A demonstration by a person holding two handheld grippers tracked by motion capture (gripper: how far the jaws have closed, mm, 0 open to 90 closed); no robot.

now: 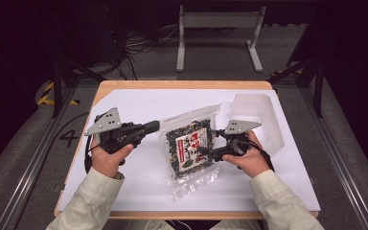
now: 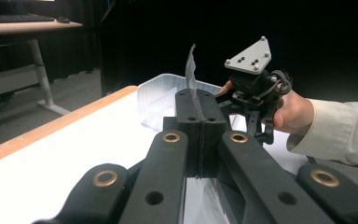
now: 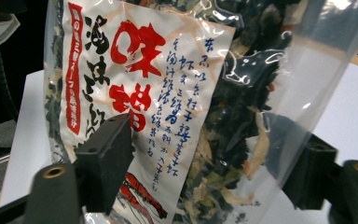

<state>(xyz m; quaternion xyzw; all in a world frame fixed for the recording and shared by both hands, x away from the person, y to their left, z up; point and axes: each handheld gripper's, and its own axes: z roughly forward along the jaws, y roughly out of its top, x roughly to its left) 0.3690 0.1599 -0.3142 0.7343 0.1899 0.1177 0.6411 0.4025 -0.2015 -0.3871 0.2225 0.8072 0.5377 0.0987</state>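
Looking at where this stands, I'd say it's early to midway: the bag of dried soup mix (image 1: pixel 190 146) is off the white sheet (image 1: pixel 139 187) on the table, held up between the two hands, and the clear plastic tray (image 1: pixel 261 117) behind it sits bare as far as I can tell, so if the bag is meant to go in there, that part isn't done yet. The left gripper (image 2: pixel 200 109) is clamped tight on a thin clear edge of the bag, jaws pressed flat together with the film sticking up above them. The right gripper (image 3: pixel 214 161) has its jaws on either side of the bag's lower body, and they don't look pressed in yet, so no real second grip. As for writing, the label is Japanese: big red characters, 味噌 among them, blue handwritten-style columns I can't make out properly, and red shrimp drawn at the bottom.
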